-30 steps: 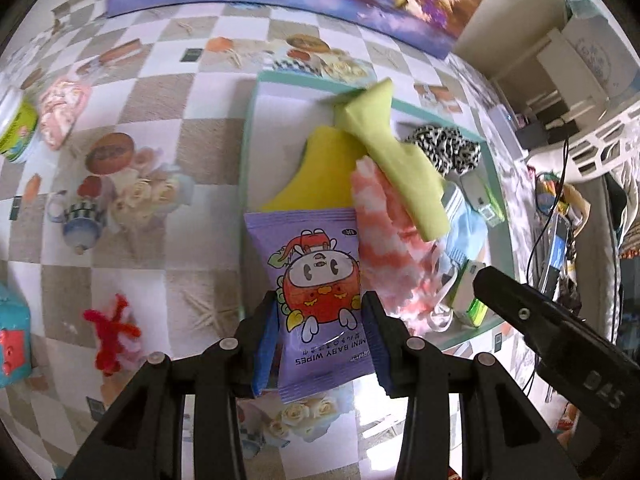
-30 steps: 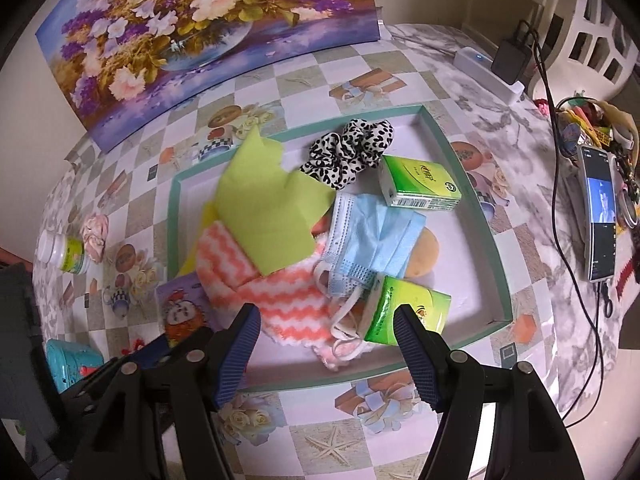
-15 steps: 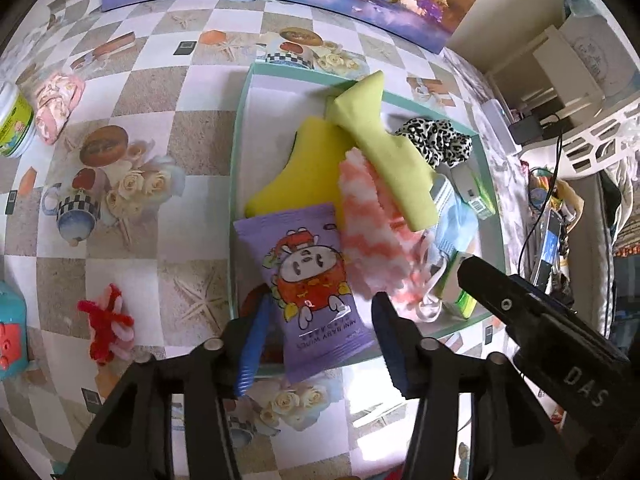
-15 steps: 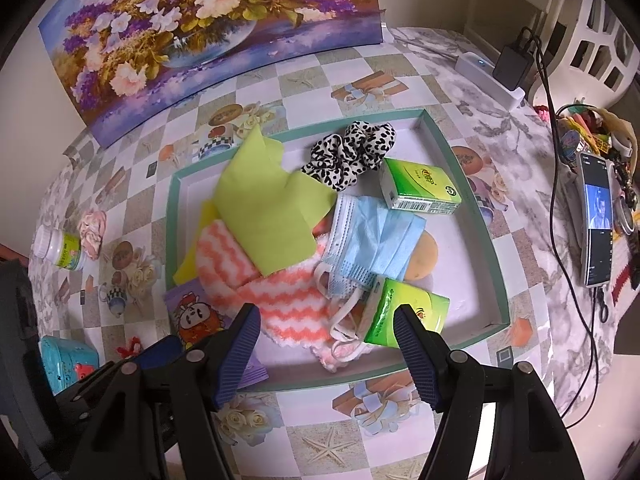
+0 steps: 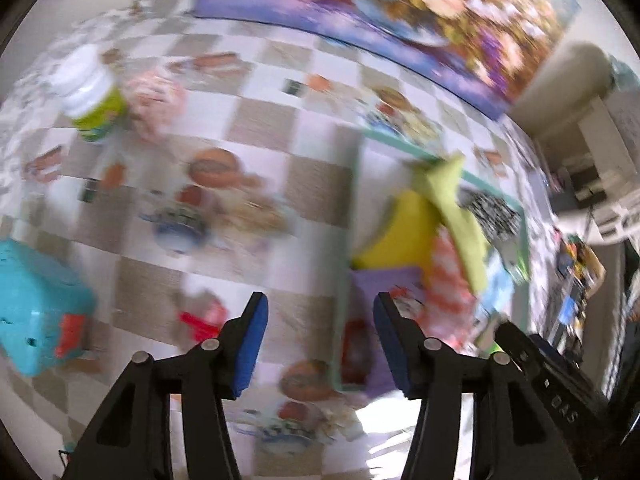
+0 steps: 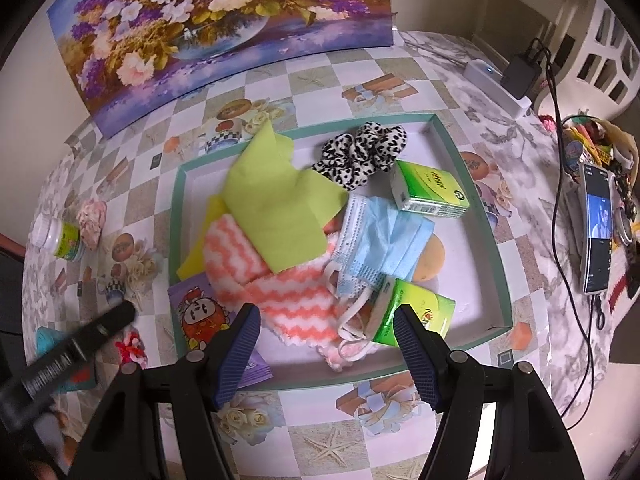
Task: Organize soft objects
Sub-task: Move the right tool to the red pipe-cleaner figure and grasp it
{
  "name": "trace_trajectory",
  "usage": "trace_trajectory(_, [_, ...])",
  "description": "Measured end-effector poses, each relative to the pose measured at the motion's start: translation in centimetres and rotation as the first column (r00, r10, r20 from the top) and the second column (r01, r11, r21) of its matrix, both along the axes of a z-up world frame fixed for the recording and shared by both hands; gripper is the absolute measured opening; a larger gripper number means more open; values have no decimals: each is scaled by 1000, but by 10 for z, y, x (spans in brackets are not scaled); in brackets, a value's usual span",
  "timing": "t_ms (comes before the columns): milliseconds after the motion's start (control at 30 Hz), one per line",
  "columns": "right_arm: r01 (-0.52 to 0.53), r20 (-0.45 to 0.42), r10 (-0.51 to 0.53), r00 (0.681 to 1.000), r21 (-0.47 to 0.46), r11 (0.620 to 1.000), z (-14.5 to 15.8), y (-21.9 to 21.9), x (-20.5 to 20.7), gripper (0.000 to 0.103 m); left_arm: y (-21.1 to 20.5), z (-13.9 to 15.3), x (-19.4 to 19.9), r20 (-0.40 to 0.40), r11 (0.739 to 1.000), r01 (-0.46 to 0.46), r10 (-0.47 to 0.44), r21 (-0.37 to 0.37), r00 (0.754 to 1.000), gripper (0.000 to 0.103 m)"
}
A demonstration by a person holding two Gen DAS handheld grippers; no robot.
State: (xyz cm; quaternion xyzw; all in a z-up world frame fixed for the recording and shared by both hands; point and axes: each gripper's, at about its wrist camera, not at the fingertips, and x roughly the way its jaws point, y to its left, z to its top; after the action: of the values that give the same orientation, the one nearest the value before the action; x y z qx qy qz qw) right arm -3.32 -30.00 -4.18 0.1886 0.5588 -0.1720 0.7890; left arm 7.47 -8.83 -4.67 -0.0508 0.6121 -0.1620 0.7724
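A teal-rimmed white tray point(image 6: 472, 160) holds soft things: a lime cloth point(image 6: 276, 204), a pink-and-white zigzag cloth point(image 6: 288, 300), a blue face mask point(image 6: 384, 236), a leopard scrunchie point(image 6: 360, 152), two green tissue packs point(image 6: 432, 192) and a purple baby-wipes pack point(image 6: 200, 312) at its near left corner. My left gripper point(image 5: 320, 332) is open and empty, over the table left of the tray point(image 5: 344, 280); its view is blurred. My right gripper point(image 6: 326, 344) is open and empty above the tray's near edge. A red-and-white fuzzy item point(image 6: 130, 346) and a pink scrunchie point(image 6: 92, 216) lie on the table.
A small green-labelled bottle point(image 6: 60, 236) and a turquoise toy point(image 5: 36, 308) sit on the left of the checkered tablecloth. A flower painting point(image 6: 224, 28) leans at the back. A phone point(image 6: 598, 232), cables and a power strip point(image 6: 496, 88) lie at the right.
My left gripper let go of the wipes pack, which now lies in the tray's near left corner, and swung left over the table. The right gripper barely moved.
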Motion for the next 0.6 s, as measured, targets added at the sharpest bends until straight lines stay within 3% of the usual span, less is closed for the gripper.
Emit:
trace_trajectory(200, [-49,-9,49,999,-19,999,-1,18,7,73,30,10,13,45,996,-84,83,33,996,65])
trace_trajectory(267, [-70,-12,70,997,-23,997,-2,26,10,73,38,15,16,68,994,-99,96,43,993,73])
trace_trajectory(600, [-247,28,247,969,-17,969,7,101,32,73,98,38,26,176,978,-183,163,102,971,88])
